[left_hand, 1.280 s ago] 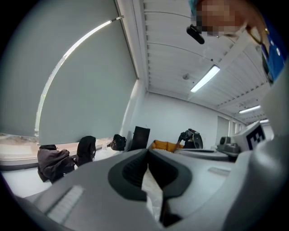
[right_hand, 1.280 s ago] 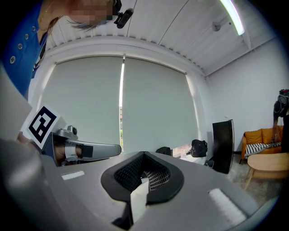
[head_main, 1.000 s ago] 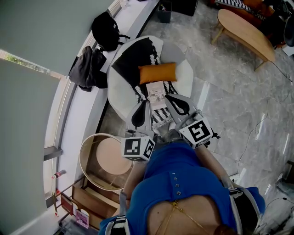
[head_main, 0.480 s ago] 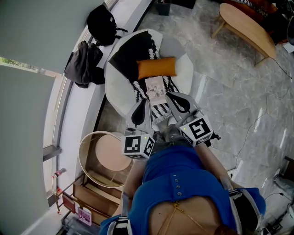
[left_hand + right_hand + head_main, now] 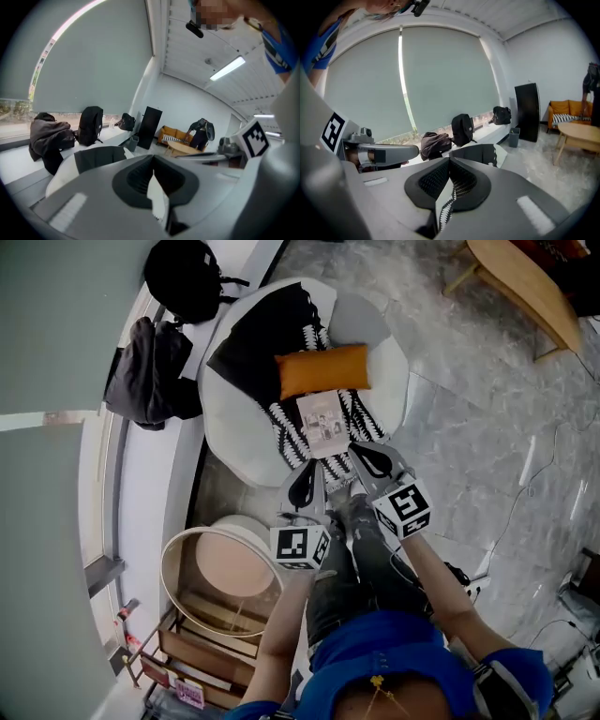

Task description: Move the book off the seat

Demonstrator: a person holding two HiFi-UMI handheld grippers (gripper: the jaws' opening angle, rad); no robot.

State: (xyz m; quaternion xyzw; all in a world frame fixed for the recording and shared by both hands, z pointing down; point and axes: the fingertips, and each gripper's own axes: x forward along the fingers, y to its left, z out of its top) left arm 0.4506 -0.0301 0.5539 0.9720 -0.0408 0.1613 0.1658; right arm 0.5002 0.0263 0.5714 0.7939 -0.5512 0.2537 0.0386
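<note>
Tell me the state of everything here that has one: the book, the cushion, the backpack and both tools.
Book: closed, flat on the seat, not held.
Orange cushion: lying on the seat, beyond the book.
Backpack: standing on the window ledge.
Left tool: shut, empty.
Right tool: shut, empty.

Book (image 5: pixel 323 424): thin, pale cover with small pictures and print, closed, lying flat and face up on the seat (image 5: pixel 234 442), long side running front to back and slightly skewed. It sits near the seat's front middle, just in front of the orange cushion (image 5: pixel 323 370), resting on a black-and-white zigzag throw (image 5: pixel 286 427). Seat: low, round, white-and-grey padded chair on the marble floor, throw draped from the back down over the front edge, book not yet off it.
</note>
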